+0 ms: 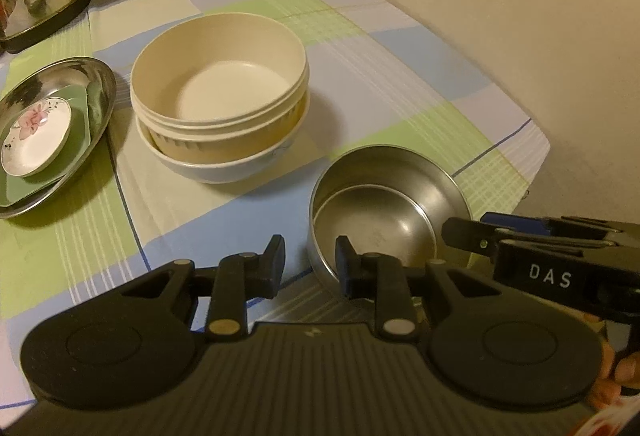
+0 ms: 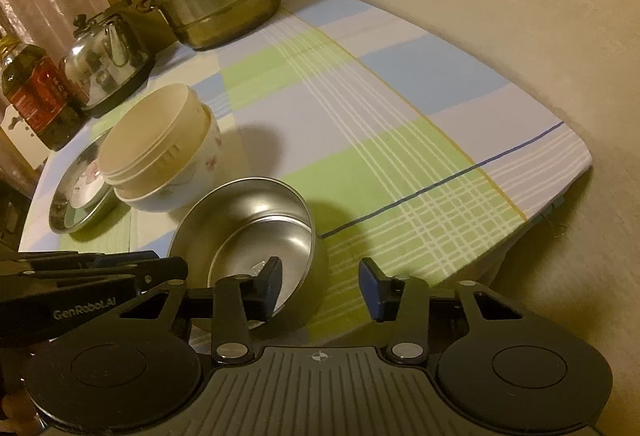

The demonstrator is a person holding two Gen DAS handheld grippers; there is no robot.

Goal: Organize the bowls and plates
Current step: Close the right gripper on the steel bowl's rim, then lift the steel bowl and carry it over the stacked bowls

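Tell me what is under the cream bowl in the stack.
The cream bowl sits inside a tan ribbed bowl, which sits in a white flowered bowl. The lower bowls' insides are covered, so I cannot see them.

Dim yellowish light, soft shadows, grainy focus, fisheye-warped dark corners

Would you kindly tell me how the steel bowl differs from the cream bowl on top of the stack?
The steel bowl is shiny metal; the cream bowl is matte. The steel bowl sits alone on the tablecloth; the cream bowl is nested in other bowls. The steel bowl lies by the gripper; the cream bowl lies farther off. Both are round, upright and empty.
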